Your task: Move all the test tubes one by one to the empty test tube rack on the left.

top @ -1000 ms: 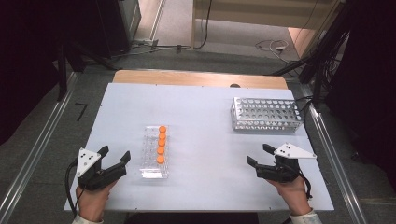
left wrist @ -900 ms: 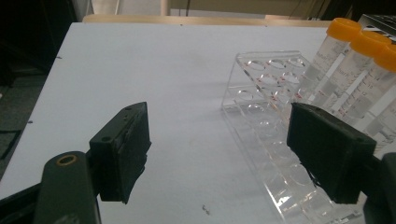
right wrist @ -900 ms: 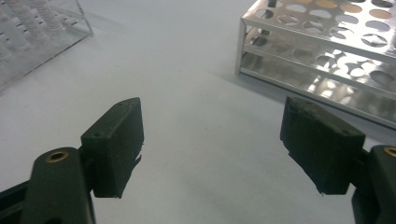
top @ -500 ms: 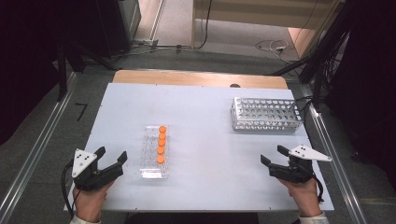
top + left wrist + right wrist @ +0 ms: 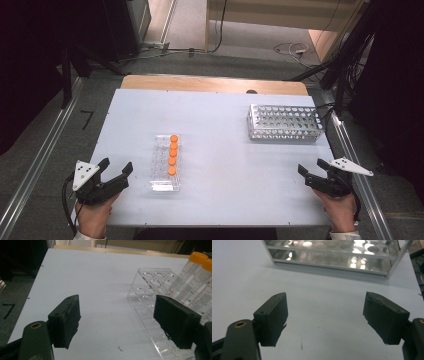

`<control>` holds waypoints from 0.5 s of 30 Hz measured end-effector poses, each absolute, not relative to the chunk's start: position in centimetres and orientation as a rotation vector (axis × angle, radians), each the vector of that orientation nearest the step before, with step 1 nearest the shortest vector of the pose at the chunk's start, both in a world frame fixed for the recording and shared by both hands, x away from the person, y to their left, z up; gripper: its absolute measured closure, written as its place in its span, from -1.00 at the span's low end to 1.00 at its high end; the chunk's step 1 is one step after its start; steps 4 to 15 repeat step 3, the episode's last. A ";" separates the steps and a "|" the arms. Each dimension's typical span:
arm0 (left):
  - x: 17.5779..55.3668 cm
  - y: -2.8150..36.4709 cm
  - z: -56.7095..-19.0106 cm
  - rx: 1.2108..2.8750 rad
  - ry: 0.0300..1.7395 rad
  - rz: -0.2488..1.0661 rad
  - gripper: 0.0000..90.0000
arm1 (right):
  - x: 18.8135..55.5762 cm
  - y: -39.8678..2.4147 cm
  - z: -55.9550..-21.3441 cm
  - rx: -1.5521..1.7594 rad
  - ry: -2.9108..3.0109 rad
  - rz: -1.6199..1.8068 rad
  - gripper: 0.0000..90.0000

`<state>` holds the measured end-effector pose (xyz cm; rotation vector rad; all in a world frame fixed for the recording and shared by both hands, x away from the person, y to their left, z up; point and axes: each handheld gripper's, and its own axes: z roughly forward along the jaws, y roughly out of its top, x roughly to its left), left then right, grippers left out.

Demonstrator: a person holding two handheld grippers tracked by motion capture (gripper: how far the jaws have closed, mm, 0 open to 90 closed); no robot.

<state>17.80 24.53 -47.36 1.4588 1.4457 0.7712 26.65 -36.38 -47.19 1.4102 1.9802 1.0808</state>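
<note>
White table (image 5: 215, 115) is showing a tan wooden far edge. Clear rack (image 5: 165, 162) is carrying orange-capped tubes (image 5: 172, 154). Silver perforated metal rack (image 5: 285, 122) is gleaming. Both grippers' jaws are showing black.

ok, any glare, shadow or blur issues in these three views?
High view: even light on the white table, surroundings very dark, frame a bit soft. Right gripper view: strong specular glare on the metal rack, which is out of focus. Left gripper view: clear rack casts a faint shadow; orange-capped tubes cropped at the edge.
</note>
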 end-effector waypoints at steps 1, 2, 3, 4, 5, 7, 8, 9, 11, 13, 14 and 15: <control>17.8 24.6 -47.3 1.459 1.445 0.773 -0.53 | 26.7 -36.7 -47.4 1.429 1.974 1.074 -0.60; 17.8 24.6 -47.3 1.458 1.446 0.775 -0.53 | 26.9 -36.9 -47.6 1.442 1.969 1.067 -0.62; 17.8 24.6 -47.3 1.458 1.447 0.777 -0.53 | 27.0 -37.1 -47.9 1.456 1.964 1.051 -0.65; 17.8 24.6 -47.3 1.458 1.447 0.777 -0.53 | 27.0 -37.1 -47.9 1.456 1.964 1.051 -0.65; 17.8 24.6 -47.3 1.458 1.447 0.777 -0.53 | 27.0 -37.1 -47.9 1.456 1.964 1.051 -0.65; 17.8 24.6 -47.3 1.458 1.447 0.777 -0.53 | 27.0 -37.1 -47.9 1.456 1.964 1.051 -0.65; 17.8 24.6 -47.3 1.458 1.447 0.777 -0.53 | 27.0 -37.1 -47.9 1.456 1.964 1.051 -0.65; 17.8 24.6 -47.3 1.458 1.447 0.777 -0.53 | 27.0 -37.1 -47.9 1.456 1.964 1.051 -0.65; 17.8 24.6 -47.3 1.458 1.447 0.777 -0.53 | 27.0 -37.1 -47.9 1.456 1.964 1.051 -0.65; 17.8 24.6 -47.3 1.458 1.447 0.777 -0.53 | 27.0 -37.1 -47.9 1.456 1.964 1.051 -0.65; 17.8 24.6 -47.3 1.458 1.447 0.777 -0.53 | 27.0 -37.1 -47.9 1.456 1.964 1.051 -0.65; 17.8 24.6 -47.3 1.458 1.447 0.777 -0.53 | 27.0 -37.1 -47.9 1.456 1.964 1.051 -0.65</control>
